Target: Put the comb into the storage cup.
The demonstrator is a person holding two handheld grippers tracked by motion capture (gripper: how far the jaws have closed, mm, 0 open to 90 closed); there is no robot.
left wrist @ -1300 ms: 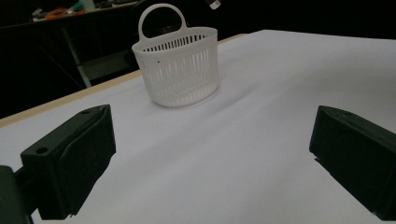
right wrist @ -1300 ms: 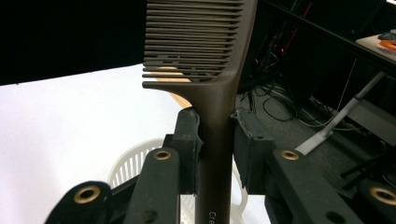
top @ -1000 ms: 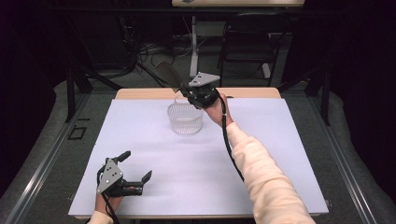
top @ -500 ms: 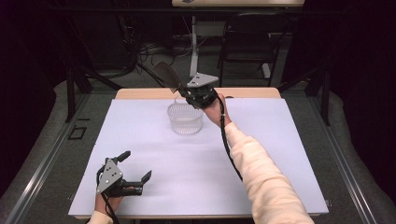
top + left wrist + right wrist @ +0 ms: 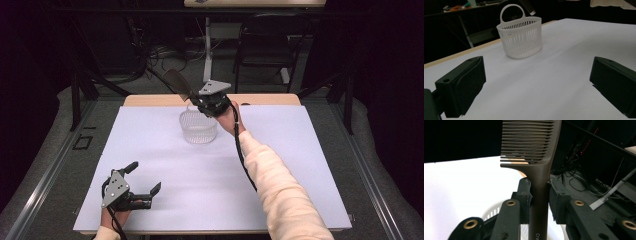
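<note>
Not much has shifted over the last sec: my right claw (image 5: 196,101) is parked where it was, just above the far rim of the white basket (image 5: 198,127), still clenched on the brown comb (image 5: 537,157). In the right gripper view both pads pinch the comb's handle, teeth end pointing away from me. So I read it as paused mid-carry, w/ the comb not yet in the basket; the drop comes next, probably.

My left claw (image 5: 145,186) rests near the front-left corner of the worktop (image 5: 300,165), released, nothing between the jaws, well apart from the basket.

Room: the basket stands toward the back edge, center, w/ bare white sheet all round it. Its loop handle (image 5: 512,11) sticks up on the far side, close to the comb, so I'd mind that on the way down. The back edge is near.
</note>
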